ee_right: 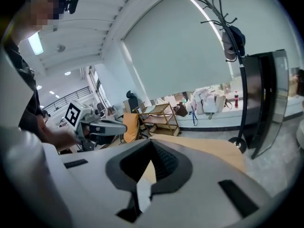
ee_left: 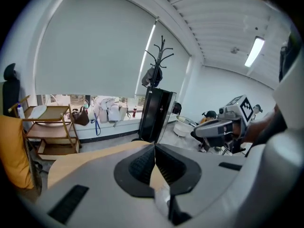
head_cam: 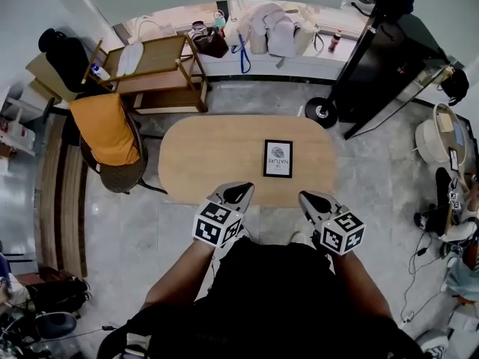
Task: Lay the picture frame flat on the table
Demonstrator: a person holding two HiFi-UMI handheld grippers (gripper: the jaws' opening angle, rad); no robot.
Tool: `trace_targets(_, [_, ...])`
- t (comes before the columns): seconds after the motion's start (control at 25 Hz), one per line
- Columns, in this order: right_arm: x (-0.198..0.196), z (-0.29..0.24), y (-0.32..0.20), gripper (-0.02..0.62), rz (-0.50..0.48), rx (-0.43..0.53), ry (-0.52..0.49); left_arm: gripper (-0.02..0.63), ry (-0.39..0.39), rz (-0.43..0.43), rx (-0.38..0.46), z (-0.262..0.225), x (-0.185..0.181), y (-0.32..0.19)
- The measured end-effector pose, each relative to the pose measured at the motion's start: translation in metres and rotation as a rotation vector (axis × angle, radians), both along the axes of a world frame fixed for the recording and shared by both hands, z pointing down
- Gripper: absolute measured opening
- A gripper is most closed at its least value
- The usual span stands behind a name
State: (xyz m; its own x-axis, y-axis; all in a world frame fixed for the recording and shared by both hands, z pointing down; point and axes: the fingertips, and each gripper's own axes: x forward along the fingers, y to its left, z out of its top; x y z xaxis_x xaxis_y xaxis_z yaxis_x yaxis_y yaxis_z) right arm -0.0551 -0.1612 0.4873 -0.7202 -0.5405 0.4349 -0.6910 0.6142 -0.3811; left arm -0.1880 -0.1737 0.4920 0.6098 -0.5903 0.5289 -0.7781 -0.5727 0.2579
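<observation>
The picture frame, black-edged with a white mat and a small print, lies flat on the oval wooden table, right of its middle. My left gripper hovers at the table's near edge, jaws shut and empty. My right gripper hangs just off the near edge, below and right of the frame, also shut with nothing in it. In the left gripper view the jaws meet tip to tip, as they do in the right gripper view. Neither gripper view shows the frame.
A chair draped in orange cloth stands at the table's left end. Behind it is a wooden cart. A coat stand's round base and a black panel sit past the far right corner. A white bin is at right.
</observation>
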Motion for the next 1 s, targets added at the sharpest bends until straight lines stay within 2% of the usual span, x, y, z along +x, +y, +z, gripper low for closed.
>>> trace_targets(0.16, [0.018,-0.017,0.004,0.0,-0.068,0.042,0.005,0.005,0.036,-0.073,0.028,-0.014,0.02,-0.008])
trace_targets(0.4, [0.046,-0.022,0.01,0.0,-0.072,0.039,-0.095,0.005,-0.006,-0.04,0.069,-0.02,0.064,0.003])
trace_targets(0.68, [0.062,-0.01,0.02,0.0,-0.08,0.023,-0.118,0.005,-0.051,-0.016,0.04,-0.011,0.083,0.024])
trace_targets(1.0, [0.07,-0.005,0.031,0.0,-0.079,0.016,-0.128,0.005,-0.057,-0.011,0.037,-0.011,0.094,0.033])
